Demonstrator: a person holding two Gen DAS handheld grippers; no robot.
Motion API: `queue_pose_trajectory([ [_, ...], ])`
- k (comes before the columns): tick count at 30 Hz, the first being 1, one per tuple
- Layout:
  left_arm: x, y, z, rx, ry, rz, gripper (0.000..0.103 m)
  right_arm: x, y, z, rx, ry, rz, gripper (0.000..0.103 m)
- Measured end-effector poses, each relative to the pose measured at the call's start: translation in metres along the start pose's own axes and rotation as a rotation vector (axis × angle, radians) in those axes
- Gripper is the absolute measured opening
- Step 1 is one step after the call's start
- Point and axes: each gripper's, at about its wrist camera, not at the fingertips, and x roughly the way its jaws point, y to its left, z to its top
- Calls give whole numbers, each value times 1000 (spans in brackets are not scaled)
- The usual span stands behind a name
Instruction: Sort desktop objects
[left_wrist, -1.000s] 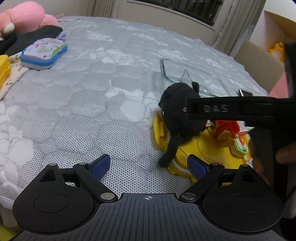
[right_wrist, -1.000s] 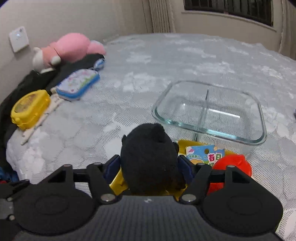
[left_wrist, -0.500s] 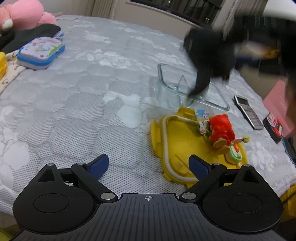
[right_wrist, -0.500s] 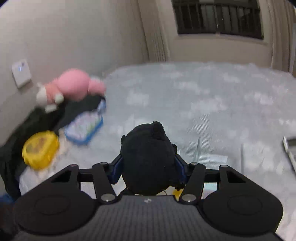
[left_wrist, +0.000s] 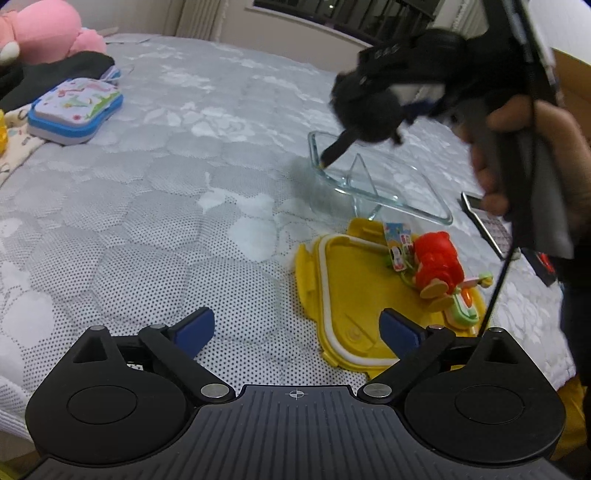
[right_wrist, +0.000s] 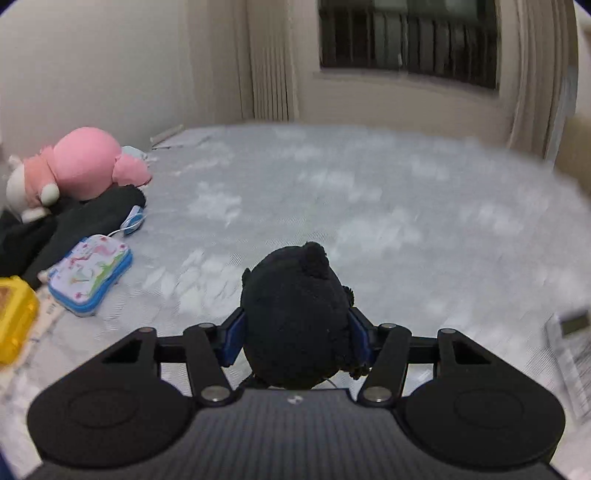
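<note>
A: So why's the black plush (right_wrist: 295, 325) up in the air?

B: My right gripper (right_wrist: 295, 341) pinches it above the glass dish (left_wrist: 373, 181), probably to drop it in. My left gripper (left_wrist: 297, 328) is spread, holding nothing, waiting near the yellow lid (left_wrist: 354, 295).

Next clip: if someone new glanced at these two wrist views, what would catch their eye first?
Probably the black plush toy clamped in the right gripper, filling the middle of its own view and hanging above the glass container in the left view. Next, the red toy figure on the yellow lid, just ahead of the open, empty left gripper.
</note>
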Motion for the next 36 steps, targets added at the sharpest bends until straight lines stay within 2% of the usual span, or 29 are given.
queue_pose_trajectory([
  [3,0,3,0,-10,0,-3,99,18,-3,-5,33,45,-2,60],
  [9,5,6,1,-14,10,-4,99,38,6,-23,-17,91,-92,60],
  [18,7,3,-2,-1,18,-3,99,45,17,-35,-119,80,-153,61],
  [23,5,0,-3,11,16,-1,99,52,34,-50,-243,42,-222,63],
  [36,10,-2,-4,15,33,6,99,32,36,-46,-253,45,-199,62],
])
